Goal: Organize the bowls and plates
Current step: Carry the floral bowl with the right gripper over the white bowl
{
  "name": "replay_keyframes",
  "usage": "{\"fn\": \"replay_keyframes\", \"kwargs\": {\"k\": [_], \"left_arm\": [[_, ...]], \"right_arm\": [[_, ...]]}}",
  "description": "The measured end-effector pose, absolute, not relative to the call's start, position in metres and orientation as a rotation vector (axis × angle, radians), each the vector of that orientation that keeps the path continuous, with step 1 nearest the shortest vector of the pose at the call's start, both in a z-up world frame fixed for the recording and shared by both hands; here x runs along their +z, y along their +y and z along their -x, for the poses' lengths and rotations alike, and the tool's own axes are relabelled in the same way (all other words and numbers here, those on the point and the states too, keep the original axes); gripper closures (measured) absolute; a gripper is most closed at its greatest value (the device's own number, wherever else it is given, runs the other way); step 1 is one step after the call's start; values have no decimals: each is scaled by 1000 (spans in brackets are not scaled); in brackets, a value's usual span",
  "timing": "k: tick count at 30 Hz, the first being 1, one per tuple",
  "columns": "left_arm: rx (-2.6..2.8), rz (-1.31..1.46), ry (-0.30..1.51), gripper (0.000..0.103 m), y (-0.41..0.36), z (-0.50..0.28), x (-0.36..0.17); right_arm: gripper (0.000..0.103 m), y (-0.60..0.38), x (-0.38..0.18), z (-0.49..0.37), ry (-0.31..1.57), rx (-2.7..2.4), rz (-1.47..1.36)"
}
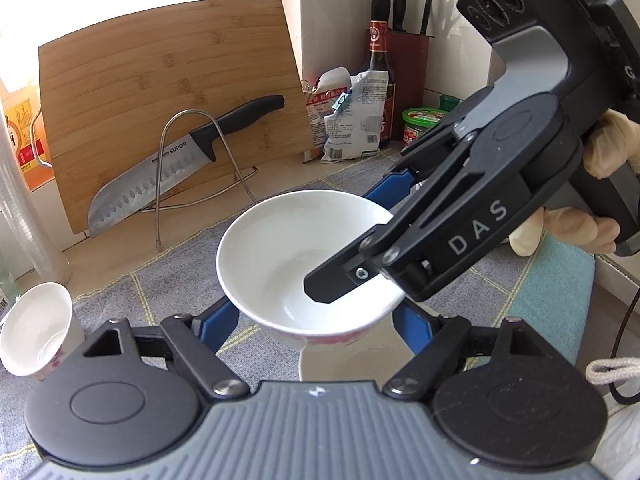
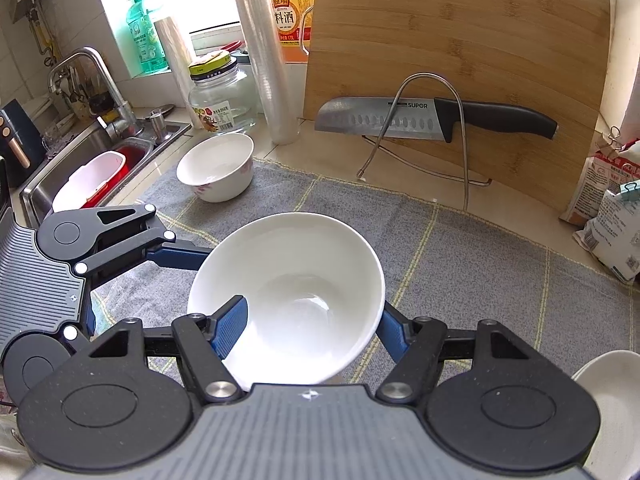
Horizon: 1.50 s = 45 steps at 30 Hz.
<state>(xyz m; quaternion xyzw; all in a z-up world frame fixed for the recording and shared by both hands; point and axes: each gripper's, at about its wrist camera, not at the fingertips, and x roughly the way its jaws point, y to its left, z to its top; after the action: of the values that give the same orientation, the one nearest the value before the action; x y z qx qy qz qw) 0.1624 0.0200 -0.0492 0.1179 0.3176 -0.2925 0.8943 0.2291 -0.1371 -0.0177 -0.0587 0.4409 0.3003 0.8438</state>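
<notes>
Above grey counter cloth [image 2: 480, 256], tilted plain white bowl [image 2: 296, 292] opens up; right gripper [image 2: 308, 332] fingers clamp its wall, left gripper [image 1: 316, 328] fingers apart.

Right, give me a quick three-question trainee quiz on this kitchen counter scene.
1. True or false: one finger of the right gripper reaches inside the white bowl.
2. What stands behind the Supor knife? A) bamboo cutting board B) faucet C) glass jar
3. Which gripper's fingers flank the bowl's outside on both sides?
Key: 1 true; 2 A; 3 the left gripper.
</notes>
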Motion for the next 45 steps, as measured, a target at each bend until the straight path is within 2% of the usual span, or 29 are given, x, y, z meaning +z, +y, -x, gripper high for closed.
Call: {"fn": "replay_keyframes", "kwargs": {"k": [45], "left_arm": [[-615,-280,743,19,7,-121,-65]], "right_arm": [[28,-142,-42,-187,1006,649,137]]}}
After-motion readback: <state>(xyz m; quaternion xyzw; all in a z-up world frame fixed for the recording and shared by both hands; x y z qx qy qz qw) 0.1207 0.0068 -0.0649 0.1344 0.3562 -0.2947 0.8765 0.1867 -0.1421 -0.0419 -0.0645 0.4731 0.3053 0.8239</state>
